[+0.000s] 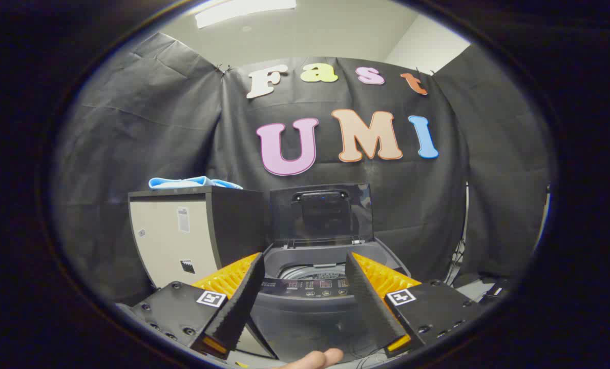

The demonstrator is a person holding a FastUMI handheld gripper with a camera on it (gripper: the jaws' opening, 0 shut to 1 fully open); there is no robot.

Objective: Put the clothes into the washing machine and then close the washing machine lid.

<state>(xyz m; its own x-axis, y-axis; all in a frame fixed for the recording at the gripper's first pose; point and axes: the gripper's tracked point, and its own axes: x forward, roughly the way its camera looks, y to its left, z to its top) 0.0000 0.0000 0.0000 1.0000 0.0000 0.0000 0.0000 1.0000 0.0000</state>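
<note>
Tongs (pixel 302 271) gape wide, holding nothing, fingers framing the washer (pixel 305 302) just ahead. Its lid (pixel 321 212) stands up. Clothes (pixel 192 182) lie on the cabinet (pixel 182 236) beside the washer. Nothing seems done yet: loading and lid-closing remain.

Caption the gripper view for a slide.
Open gripper facing the washing machine, lid raised; blue clothes wait atop the cabinet beside it.

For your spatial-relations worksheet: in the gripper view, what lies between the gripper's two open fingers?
In the gripper view, the washing machine sits framed between the open gripper fingers: its control panel and drum opening, with the lid raised behind. Nothing is gripped.
</note>
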